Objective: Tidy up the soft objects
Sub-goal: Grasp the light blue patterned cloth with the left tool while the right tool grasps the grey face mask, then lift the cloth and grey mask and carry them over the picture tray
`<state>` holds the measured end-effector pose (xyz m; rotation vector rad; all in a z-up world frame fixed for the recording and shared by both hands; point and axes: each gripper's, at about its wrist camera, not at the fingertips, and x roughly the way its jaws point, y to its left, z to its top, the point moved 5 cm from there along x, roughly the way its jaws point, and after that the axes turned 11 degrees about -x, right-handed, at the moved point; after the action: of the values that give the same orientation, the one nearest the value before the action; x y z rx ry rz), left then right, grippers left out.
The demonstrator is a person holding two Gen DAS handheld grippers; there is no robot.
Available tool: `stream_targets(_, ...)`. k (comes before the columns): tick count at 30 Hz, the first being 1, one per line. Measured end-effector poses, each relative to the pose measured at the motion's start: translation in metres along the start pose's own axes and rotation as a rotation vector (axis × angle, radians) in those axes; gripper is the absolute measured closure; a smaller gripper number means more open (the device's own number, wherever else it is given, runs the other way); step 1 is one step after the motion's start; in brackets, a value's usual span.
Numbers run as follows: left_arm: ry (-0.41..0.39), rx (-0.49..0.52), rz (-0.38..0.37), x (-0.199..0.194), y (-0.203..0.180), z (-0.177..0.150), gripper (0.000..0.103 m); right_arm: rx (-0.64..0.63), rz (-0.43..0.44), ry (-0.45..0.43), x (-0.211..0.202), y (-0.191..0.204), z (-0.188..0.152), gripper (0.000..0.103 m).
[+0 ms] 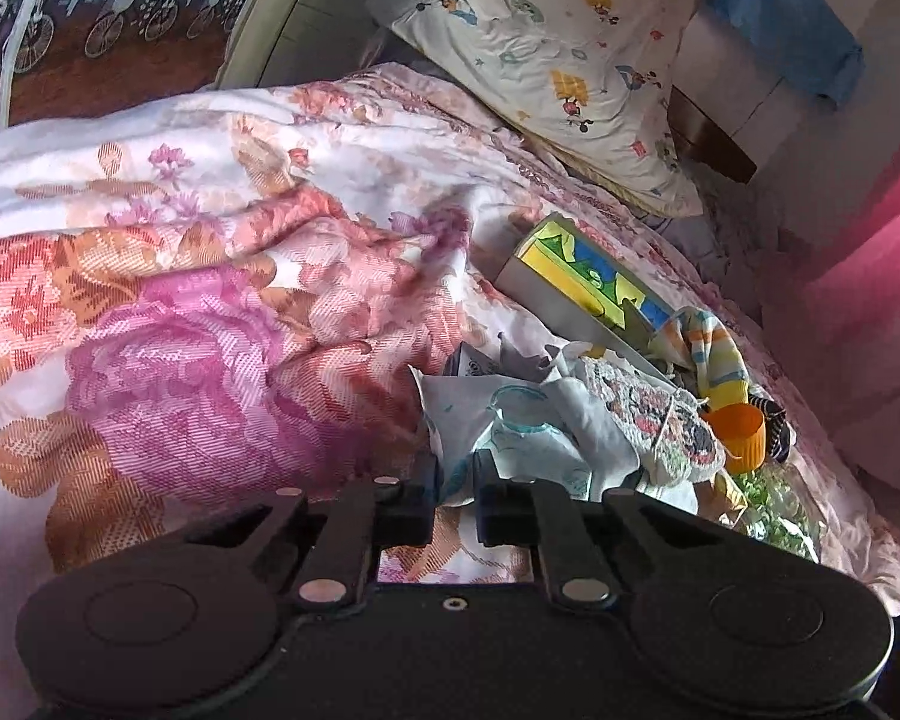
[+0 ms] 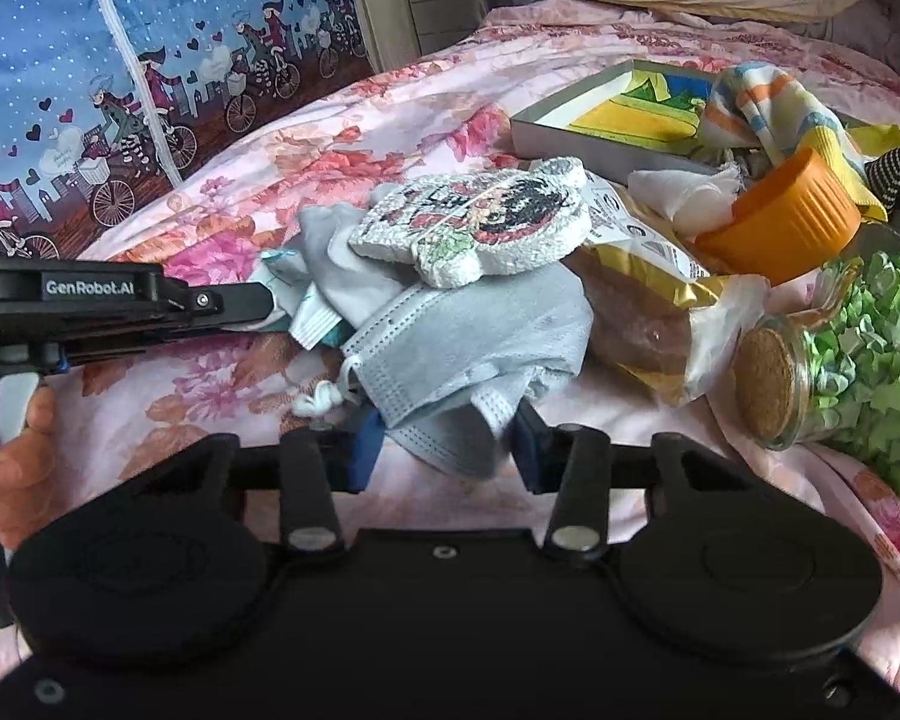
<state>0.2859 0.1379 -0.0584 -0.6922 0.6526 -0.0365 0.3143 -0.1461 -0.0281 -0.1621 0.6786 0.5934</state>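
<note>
Face masks [image 2: 468, 330], grey and pleated, lie crumpled in a heap of small things on the bed [image 2: 438, 96], partly under a crocheted patch [image 2: 480, 228] and against a bagged loaf of bread [image 2: 648, 312]. The right gripper [image 2: 447, 438] has its jaws wide either side of the nearest mask's lower edge, holding nothing yet; closing there should catch the pleated body rather than the ear loops, and lifting slowly would let the patch slide off instead of being flung. The left gripper [image 1: 456, 501] has narrow jaws that seem to pinch a pale printed cloth [image 1: 510, 438] at the heap's left edge, useful for steadying it. Nearby sit an orange cap [image 2: 780, 222], a corked jar of green paper stars [image 2: 840, 348], a striped cloth [image 2: 768, 102] and a shallow box [image 2: 606, 114]. A rumpled floral quilt [image 1: 210, 276] covers the bed, a cartoon pillow [image 1: 558, 60] rests at its head, and a blue curtain with cyclists [image 2: 150, 78] hangs alongside.
</note>
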Motion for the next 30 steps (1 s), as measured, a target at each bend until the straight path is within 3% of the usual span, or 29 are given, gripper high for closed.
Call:
stream_targets(17,0.013,0.007,0.029,-0.008,-0.005,-0.015,0.095,-0.056,-0.037,-0.052,-0.025,0.002,-0.001,0.096)
stream_targets(30,-0.028,0.045,0.058,-0.039,-0.017,-0.05,0.097,-0.159,-0.08,-0.079,-0.07,0.002,-0.021,0.099)
